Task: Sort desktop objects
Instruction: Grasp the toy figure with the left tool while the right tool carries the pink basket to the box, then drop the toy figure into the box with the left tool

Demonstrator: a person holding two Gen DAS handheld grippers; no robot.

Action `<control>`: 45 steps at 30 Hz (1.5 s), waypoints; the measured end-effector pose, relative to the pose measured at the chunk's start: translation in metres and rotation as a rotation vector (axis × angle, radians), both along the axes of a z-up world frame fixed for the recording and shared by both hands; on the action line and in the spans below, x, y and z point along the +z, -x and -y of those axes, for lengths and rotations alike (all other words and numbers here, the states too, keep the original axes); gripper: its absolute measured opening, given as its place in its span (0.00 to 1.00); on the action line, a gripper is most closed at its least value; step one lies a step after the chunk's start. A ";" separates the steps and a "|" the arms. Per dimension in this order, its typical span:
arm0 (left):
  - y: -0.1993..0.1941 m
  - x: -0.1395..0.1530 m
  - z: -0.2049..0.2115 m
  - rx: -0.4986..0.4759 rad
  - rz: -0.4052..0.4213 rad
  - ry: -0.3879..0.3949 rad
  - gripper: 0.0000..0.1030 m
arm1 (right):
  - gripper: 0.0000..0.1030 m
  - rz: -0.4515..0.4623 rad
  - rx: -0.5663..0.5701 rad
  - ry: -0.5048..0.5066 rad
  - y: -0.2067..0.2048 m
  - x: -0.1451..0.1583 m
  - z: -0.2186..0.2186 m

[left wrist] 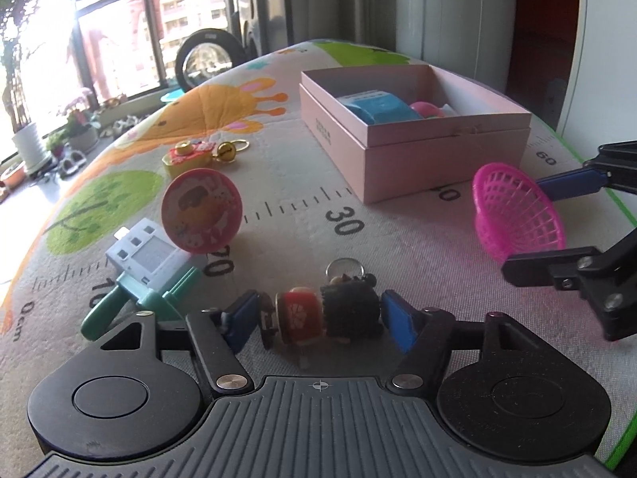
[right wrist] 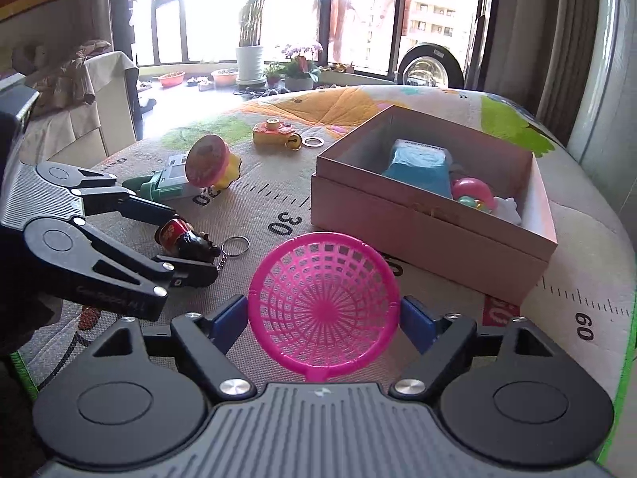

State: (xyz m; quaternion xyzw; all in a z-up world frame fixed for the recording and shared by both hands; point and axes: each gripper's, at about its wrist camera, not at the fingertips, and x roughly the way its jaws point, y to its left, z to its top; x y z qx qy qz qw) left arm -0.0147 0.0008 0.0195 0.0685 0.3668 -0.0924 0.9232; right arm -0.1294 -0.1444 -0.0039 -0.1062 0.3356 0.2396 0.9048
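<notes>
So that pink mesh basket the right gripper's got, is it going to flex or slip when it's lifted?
The pink mesh basket is thin open lattice, so it's probably very light and may flex under squeeze. The right gripper pinches it across the rim, tipped on edge, so it could pivot. Its plastic looks glossy, perhaps a bit slippery.

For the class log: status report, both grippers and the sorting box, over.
Left gripper shut on keychain. Right gripper shut on pink basket. Box open, partly filled; nothing blocking.
</notes>
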 end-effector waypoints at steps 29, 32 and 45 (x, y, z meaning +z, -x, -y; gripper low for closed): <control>-0.019 0.024 0.031 -0.160 0.089 0.081 0.94 | 0.81 0.155 -0.311 -0.225 -0.163 0.099 0.061; -0.013 0.015 0.016 -0.117 0.069 0.098 0.96 | 0.81 0.120 -0.356 -0.171 -0.209 0.069 0.039; -0.007 0.013 -0.030 0.008 0.074 0.168 0.97 | 0.89 -0.014 -0.369 -0.005 -0.206 0.029 0.041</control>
